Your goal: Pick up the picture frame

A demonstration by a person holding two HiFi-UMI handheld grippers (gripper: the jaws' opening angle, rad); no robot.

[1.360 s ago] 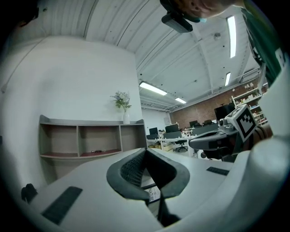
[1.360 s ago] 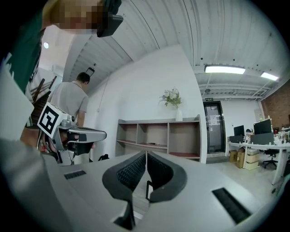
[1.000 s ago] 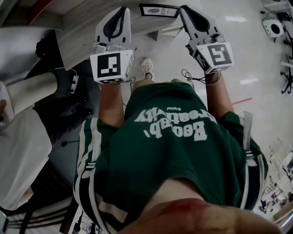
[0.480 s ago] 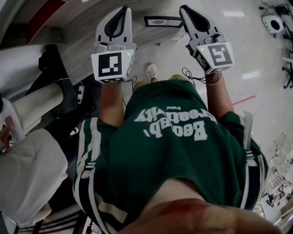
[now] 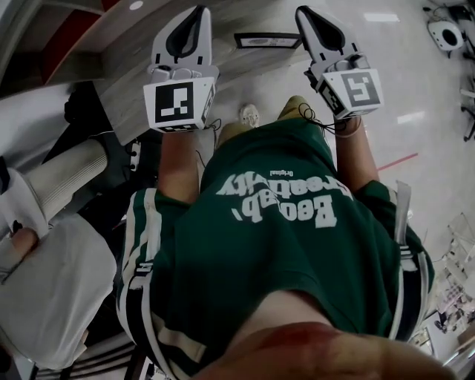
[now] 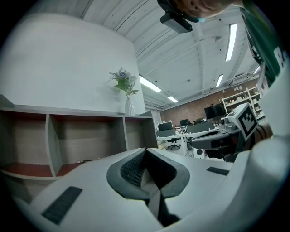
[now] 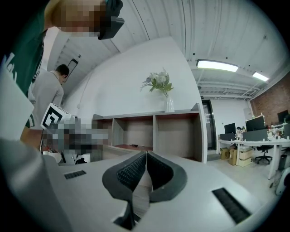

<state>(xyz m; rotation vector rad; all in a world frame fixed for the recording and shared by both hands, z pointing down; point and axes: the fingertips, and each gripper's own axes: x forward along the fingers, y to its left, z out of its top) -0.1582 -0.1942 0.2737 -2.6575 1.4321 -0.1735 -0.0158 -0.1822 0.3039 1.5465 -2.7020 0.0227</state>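
**Both claws clenched and empty; frame lying on the shelf unit**

- Shelf unit (image 5: pixel 137 70): one, on the far side, wood-grain from above. Only the gripper views show its front, with three open compartments (image 7: pixel 133 131) in a row.
- People: two. The holder (image 5: pixel 274 245) wears a green shirt; a person in white (image 5: pixel 52 282) stands to the left.
- Grippers: two, side by side, both pointing at the unit.
  - Left gripper (image 5: pixel 197 12): jaws pressed together, nothing between them.
  - Right gripper (image 5: pixel 304 12): the same.
  - Each gripper view catches the other's marker cube (image 6: pixel 247 120) at its edge.
- Vase of flowers (image 7: pixel 169 105): one, on top of the unit, seen only in the gripper views.
- Picture frame (image 5: pixel 267 41): one, dark-edged, lying flat on the unit. The head view shows it between the two grippers, touching neither.
- Thin dark strip (image 7: pixel 131 145): lies on a compartment floor in the right gripper view. Cannot tell if it is the frame.
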